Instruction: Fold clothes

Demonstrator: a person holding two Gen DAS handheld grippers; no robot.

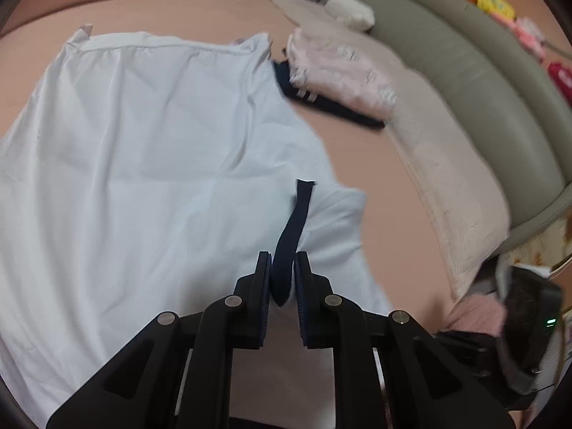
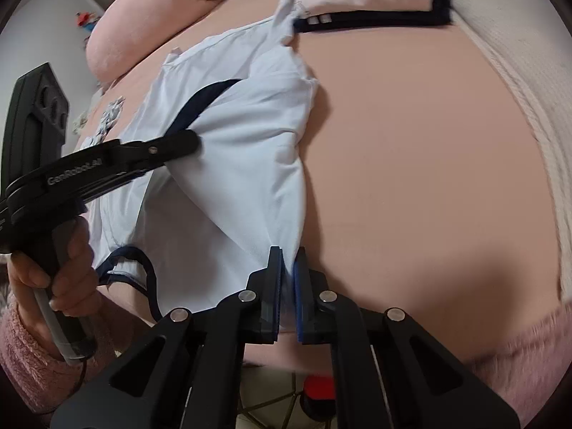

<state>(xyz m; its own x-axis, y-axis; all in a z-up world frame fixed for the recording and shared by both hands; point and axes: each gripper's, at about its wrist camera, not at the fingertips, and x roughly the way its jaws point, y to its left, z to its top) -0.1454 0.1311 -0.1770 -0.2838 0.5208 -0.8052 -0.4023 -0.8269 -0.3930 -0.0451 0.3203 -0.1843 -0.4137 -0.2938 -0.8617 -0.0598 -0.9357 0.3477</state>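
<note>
Two folded pieces, a pink garment (image 1: 339, 75) on a dark one (image 1: 321, 102), already sit stacked on the bed (image 1: 375, 164) at two o'clock from my left claw (image 1: 283, 279). The white top (image 1: 143, 143) lies mostly flat before me, not yet folded. My left claw is closed on its navy strap (image 1: 291, 228); my right claw (image 2: 287, 279) pinches the top's edge at its six o'clock. The folding itself, I judge, lies ahead.

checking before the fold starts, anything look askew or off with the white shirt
The pale white shirt with navy trim lies rumpled and slanted on the pink bedsheet. Its far corner overlaps the folded navy and pink clothes. The left tool pinches the navy collar strip; the right tool pinches the shirt's edge.
</note>
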